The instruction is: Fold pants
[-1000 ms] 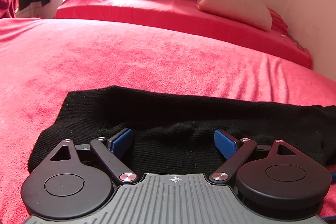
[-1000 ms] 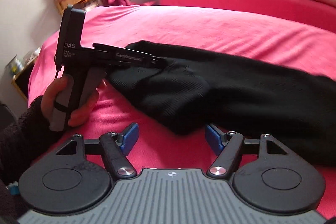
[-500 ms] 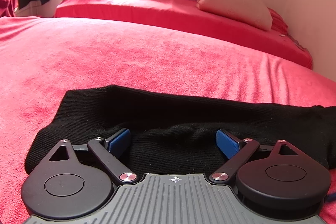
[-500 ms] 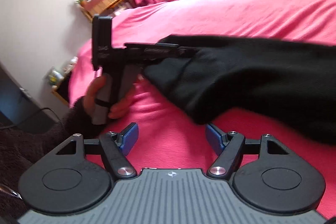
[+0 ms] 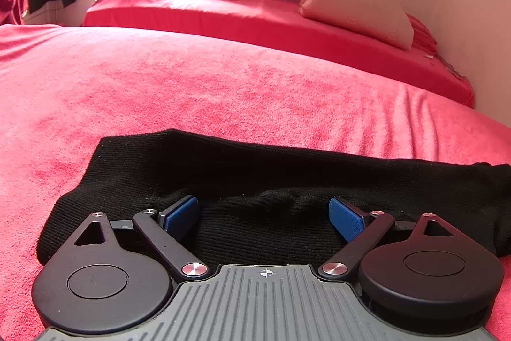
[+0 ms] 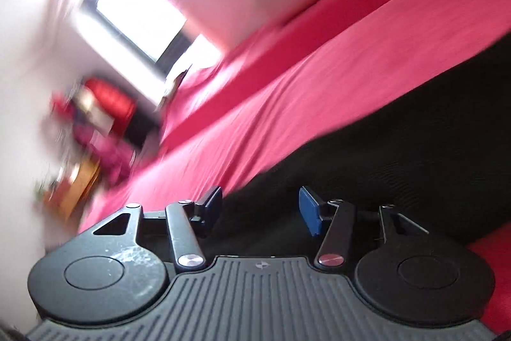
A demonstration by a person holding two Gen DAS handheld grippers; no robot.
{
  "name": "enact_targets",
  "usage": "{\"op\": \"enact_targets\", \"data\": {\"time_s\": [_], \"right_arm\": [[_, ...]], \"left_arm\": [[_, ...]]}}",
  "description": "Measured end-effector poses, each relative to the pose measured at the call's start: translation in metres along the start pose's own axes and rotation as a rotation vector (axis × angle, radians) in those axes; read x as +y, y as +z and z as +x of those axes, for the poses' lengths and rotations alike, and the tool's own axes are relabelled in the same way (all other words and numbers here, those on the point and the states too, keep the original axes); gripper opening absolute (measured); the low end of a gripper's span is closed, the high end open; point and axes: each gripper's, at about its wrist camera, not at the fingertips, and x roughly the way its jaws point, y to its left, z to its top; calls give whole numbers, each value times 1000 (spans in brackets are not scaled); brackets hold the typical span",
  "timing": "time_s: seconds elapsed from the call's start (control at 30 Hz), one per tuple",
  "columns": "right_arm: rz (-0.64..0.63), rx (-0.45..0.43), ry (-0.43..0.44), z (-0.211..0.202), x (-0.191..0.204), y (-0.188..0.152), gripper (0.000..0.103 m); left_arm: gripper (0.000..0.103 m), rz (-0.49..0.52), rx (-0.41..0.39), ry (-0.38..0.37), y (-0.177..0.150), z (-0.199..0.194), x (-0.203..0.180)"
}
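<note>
The left hand-held gripper gapes over bunched black pants low in frame on the red bed, while the right hand-held gripper, jaws just narrowing yet apart, straddles pants cloth.
</note>
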Motion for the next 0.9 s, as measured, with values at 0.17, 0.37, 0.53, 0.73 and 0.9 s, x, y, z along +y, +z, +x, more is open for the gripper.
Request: {"op": "enact_targets", "data": {"time_s": [0.17,0.37,0.53,0.73,0.9], "right_arm": [[68,-102,-132,-46,-53,35,57],[35,-273,-484,-75,-71,55,59],[165,-358,-551,-117,-63,42,78],[329,-237,-495,-130,-72,16,78],[332,-283,-412,-106,-88,26,79]], "left_arm": [[103,-3,-2,-2,0,0,1],[103,-2,-4,2,0,0,1],[103,3,-5,7,0,0,0],[103,4,-5,9,-1,0,-1],[103,3,-7,12,-1,-1,-2]]}}
